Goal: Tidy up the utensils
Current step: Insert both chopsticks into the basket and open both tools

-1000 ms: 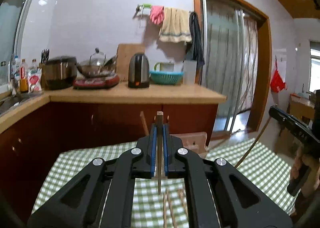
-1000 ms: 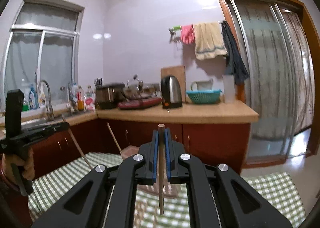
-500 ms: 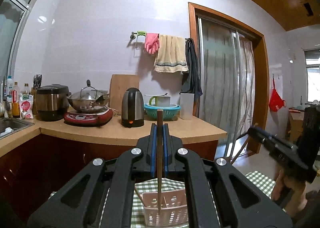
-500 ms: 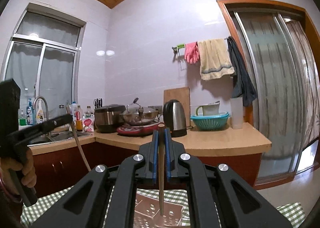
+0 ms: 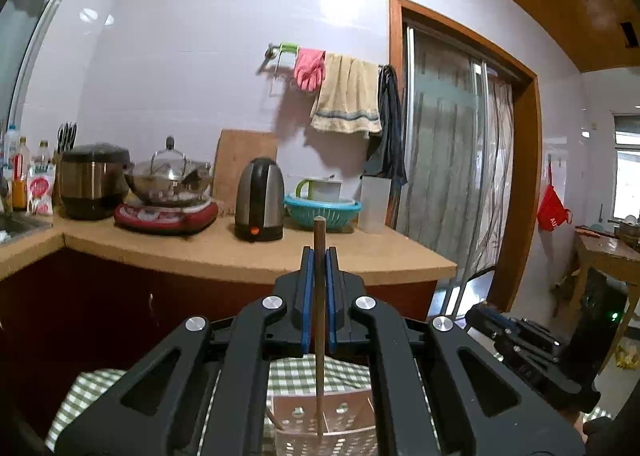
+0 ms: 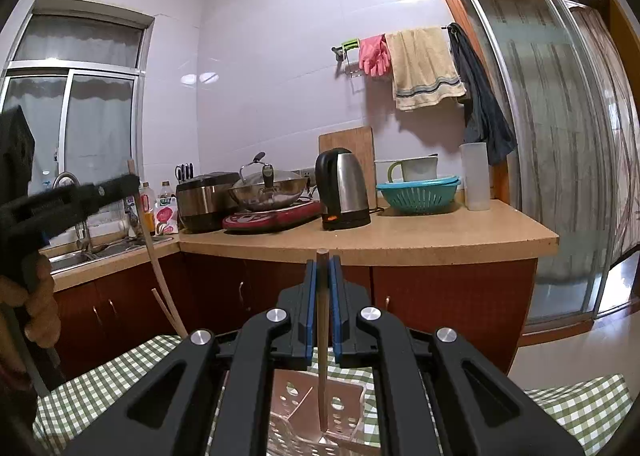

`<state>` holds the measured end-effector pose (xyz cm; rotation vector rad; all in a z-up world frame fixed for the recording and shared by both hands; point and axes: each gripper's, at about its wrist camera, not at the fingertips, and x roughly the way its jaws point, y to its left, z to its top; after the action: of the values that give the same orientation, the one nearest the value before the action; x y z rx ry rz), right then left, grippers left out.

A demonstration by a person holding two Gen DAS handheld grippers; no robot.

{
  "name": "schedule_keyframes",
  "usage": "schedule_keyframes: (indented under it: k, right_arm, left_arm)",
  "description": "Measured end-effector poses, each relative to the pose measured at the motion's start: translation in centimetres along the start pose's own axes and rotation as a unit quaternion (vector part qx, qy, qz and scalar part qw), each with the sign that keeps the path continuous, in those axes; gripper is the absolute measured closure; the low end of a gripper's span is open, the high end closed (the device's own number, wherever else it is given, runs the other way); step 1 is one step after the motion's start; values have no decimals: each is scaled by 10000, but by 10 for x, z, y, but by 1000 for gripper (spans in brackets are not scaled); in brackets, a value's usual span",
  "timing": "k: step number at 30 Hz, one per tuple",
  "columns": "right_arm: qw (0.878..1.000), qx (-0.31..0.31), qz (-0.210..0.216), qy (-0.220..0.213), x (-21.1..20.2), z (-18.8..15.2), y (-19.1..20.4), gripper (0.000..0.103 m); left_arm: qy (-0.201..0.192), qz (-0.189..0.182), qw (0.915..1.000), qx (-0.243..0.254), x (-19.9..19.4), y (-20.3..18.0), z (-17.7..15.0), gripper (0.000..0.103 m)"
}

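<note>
Change since earlier: both claws have come forward over the checked cloth; the perforated holder, far off a second ago, now sits directly under both chopstick tips.
Left claw [image 5: 319, 256]: clamped on a wooden chopstick [image 5: 319, 320], blue pads tight against its shaft, pointing about level.
Left chopstick: upright, top end standing above the pads, lower tip hanging within the mouth of the white perforated utensil holder [image 5: 344, 422]; whether it touches the holder cannot be told.
Right claw [image 6: 322, 262]: clamped on a second chopstick [image 6: 322, 340], also upright between the blue pads.
Right chopstick: lower tip down inside the holder [image 6: 292, 396], in front of its perforated back wall.
Holder: stands on the green-and-white checked cloth [image 6: 96, 388] covering the counter; another stick leans inside it.
Cross views: the left claw shows at the left of the right view [image 6: 100, 187], gripped by a hand [image 6: 38, 312], its chopstick slanting down; the right claw shows low at the right of the left view [image 5: 520, 340].
Background: kitchen worktop [image 6: 400, 236] with kettle [image 6: 342, 187], teal colander [image 6: 418, 191] and lidded wok [image 6: 270, 185].
</note>
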<state>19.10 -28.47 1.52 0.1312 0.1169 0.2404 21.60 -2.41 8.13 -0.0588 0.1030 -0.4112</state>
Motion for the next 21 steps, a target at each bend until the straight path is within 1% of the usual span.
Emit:
schedule_keyframes:
  k: [4,7,11,16,21]
  right_arm:
    - [10000,3,-23,42,5,-1,-2,96]
    - [9999,30,-24,104,9,-6,-2,96]
    - [9997,24,-22,233,16,-12,-1,96]
    - [9992,25,-53,391,23,-20,-2,96]
    - [9989,-1,-91,461,25,-24,-1,96]
  left_arm:
    - [-253,83,9996,102,-4,-5,11,97]
    - [-290,125,9994,132,-1,-6,8,97]
    - [-42,207,9994,276,18,-8,-14,97]
    - [469,299,9983,154,43,3,-47,97]
    - [814,323,9960,162,54,8,-67,97]
